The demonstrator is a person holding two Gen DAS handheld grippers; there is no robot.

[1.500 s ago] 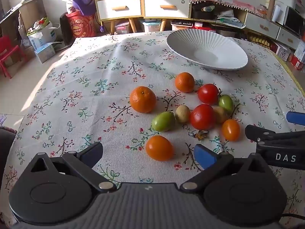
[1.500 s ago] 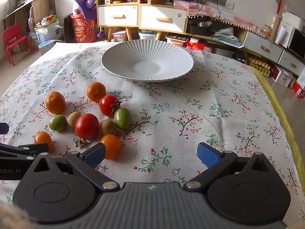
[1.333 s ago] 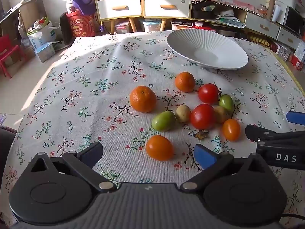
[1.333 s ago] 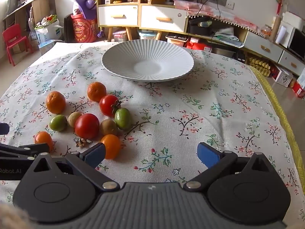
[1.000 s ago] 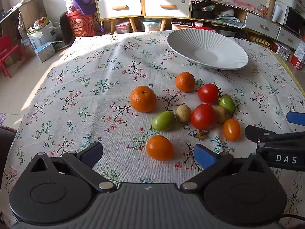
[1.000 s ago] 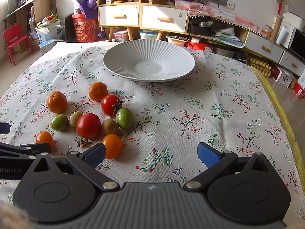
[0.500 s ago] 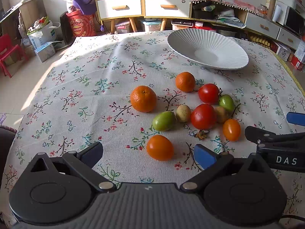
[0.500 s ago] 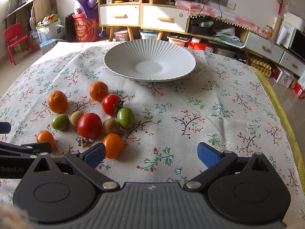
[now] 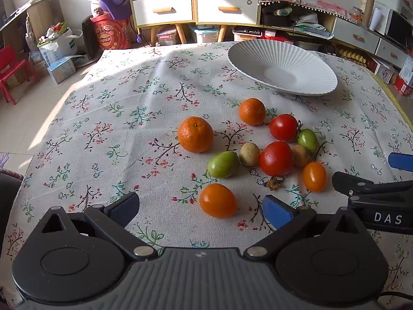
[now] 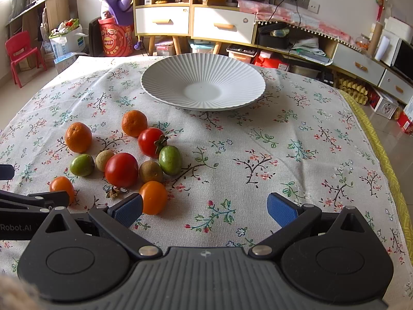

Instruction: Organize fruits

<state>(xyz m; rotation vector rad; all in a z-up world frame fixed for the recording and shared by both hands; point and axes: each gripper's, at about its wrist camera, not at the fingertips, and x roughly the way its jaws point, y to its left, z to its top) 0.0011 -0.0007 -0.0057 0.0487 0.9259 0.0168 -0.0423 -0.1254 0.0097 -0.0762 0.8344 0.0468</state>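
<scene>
Several loose fruits lie on the floral tablecloth: two oranges (image 9: 195, 134) (image 10: 134, 123), red tomatoes (image 9: 276, 158) (image 10: 121, 169), green fruits (image 9: 223, 164) (image 10: 170, 160), small brown ones and orange tomatoes (image 9: 218, 200) (image 10: 153, 197). A white ribbed plate (image 10: 180, 77) stands empty behind them; it also shows in the left wrist view (image 9: 304, 59). My left gripper (image 9: 201, 208) is open and empty, an orange tomato between its fingertips. My right gripper (image 10: 205, 210) is open and empty, its left fingertip beside an orange tomato.
The table's right edge has a yellow trim (image 10: 382, 155). Cabinets with drawers (image 10: 193, 20), boxes and a red chair (image 10: 20, 51) stand on the floor beyond the table. The right gripper's side (image 9: 374, 196) shows in the left wrist view.
The right gripper has crept slightly forward and left toward the fruits. The left gripper has hardly moved. No fruit has moved.
</scene>
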